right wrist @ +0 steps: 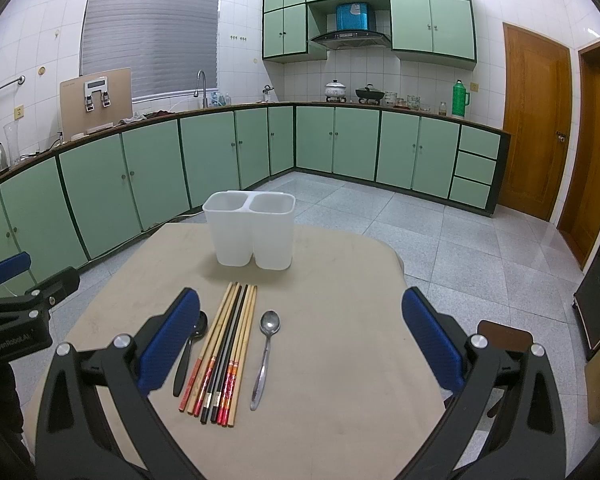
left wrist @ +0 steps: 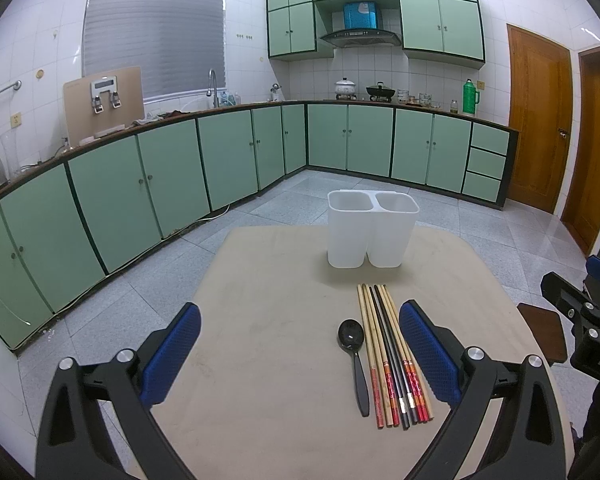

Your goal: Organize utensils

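Start of the sorting, seen from both wrists. My left gripper and right gripper both hover above the near edge of the table, fingers spread wide apart and holding nothing. At 12 o'clock, toward the far edge, stands the white two-compartment holder; both compartments look empty as far as their rims show. The utensils lie flat between me and the holder: the chopsticks, a loose bundle of wooden and black sticks with handle ends toward me; the black spoon just beside them at their 9 o'clock; the metal spoon just beside them at their 3 o'clock, visible only from the right wrist. By my judgement nothing is yet sorted: every utensil remains to be lifted and stood in the holder.
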